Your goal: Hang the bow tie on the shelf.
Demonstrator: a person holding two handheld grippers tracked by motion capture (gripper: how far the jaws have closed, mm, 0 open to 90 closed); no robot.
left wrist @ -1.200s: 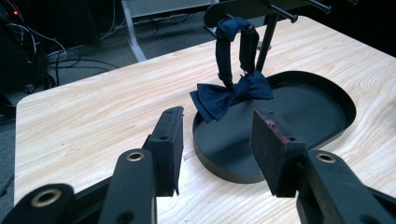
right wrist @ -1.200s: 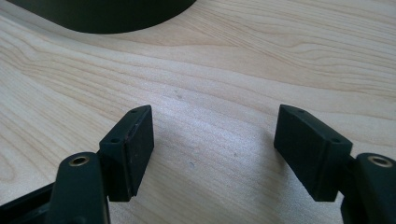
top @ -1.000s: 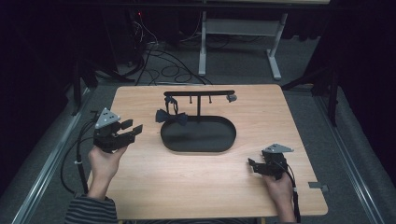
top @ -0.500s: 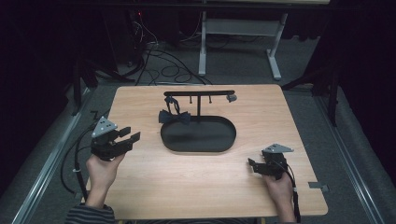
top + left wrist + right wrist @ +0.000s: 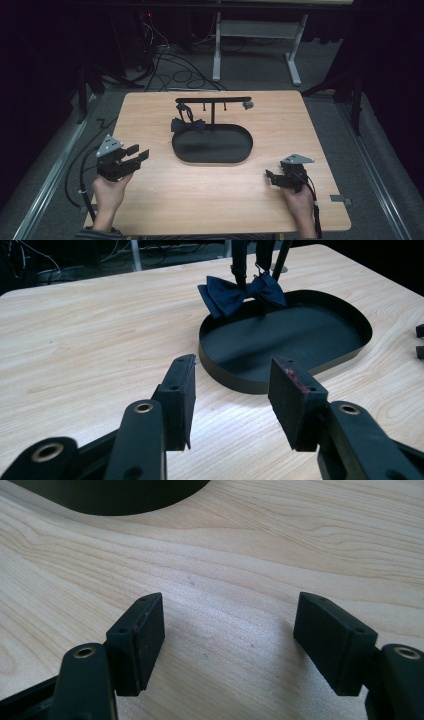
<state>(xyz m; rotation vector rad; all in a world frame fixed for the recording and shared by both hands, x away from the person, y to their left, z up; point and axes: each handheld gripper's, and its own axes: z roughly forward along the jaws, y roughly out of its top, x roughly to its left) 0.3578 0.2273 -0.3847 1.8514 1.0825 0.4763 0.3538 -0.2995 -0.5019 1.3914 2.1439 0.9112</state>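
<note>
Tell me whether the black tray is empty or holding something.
Empty: the black tray shows only its bare floor; the bow tie hangs from the stand at the tray's rim.

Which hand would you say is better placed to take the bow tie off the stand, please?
Probably the left: its tongs stand open, facing the bow tie; the right tongs face bare table.
</note>
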